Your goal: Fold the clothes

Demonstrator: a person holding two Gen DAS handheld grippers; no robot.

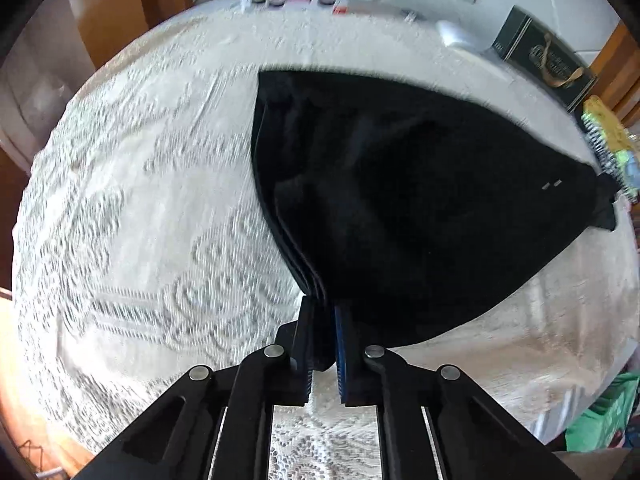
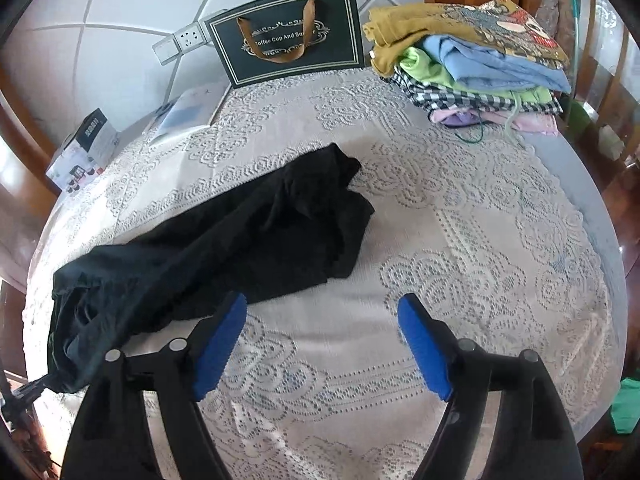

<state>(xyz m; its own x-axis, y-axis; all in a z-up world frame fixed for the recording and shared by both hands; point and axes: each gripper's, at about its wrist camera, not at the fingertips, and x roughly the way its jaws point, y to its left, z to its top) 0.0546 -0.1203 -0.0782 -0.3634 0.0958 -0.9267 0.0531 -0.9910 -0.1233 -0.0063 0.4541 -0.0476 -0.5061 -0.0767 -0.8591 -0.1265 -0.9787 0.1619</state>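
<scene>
A black garment point(image 2: 224, 248) lies stretched across the white lace tablecloth point(image 2: 460, 248), from the table's middle to its left edge. In the left wrist view the garment point(image 1: 420, 200) hangs as a lifted sheet. My left gripper point(image 1: 323, 304) is shut on a bunched corner of it, with several layers pinched between the fingers. My right gripper point(image 2: 322, 308) is open and empty, hovering just above the cloth by the garment's near edge. Its blue pads point(image 2: 220, 344) stand wide apart.
A stack of folded clothes point(image 2: 476, 60) sits at the back right. A dark gift bag point(image 2: 288, 36) stands against the wall. A small white box point(image 2: 84, 148) and a flat white packet point(image 2: 184, 116) lie at the back left. Wooden chairs point(image 2: 612, 92) ring the table.
</scene>
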